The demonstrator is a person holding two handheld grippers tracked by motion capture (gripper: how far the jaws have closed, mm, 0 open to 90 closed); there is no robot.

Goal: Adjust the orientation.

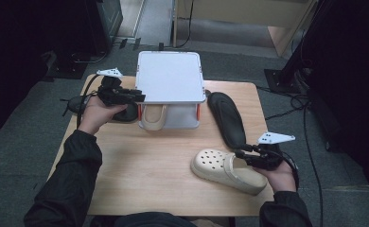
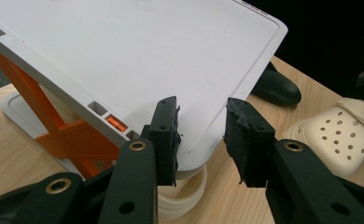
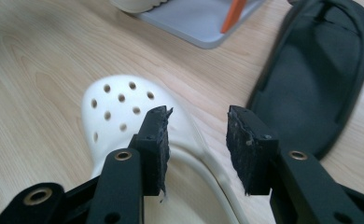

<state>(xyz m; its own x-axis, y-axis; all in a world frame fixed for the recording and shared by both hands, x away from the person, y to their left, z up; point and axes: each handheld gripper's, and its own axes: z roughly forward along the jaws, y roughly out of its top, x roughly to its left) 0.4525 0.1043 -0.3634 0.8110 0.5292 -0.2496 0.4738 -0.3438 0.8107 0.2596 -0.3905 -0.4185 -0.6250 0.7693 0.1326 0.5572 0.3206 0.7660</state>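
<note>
1. A white two-tier rack (image 1: 171, 78) with orange legs stands at the far middle of the wooden surface (image 1: 140, 161).
2. One cream clog (image 1: 153, 116) sits under the rack's top shelf; another cream clog (image 1: 227, 170) lies near-right of the rack.
3. A black shoe (image 1: 226, 118) lies just right of the rack.
4. The left hand-held gripper (image 2: 201, 137) is released, its jaws astride the rack's shelf corner.
5. The right hand-held gripper (image 3: 196, 144) is released above the near-right clog's strap.

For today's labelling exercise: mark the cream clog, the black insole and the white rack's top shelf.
cream clog (image 1: 210, 163), high view, on its perforated toe
black insole (image 3: 318, 70), right gripper view, on its middle
white rack's top shelf (image 1: 170, 75), high view, on the middle of the flat top
</note>
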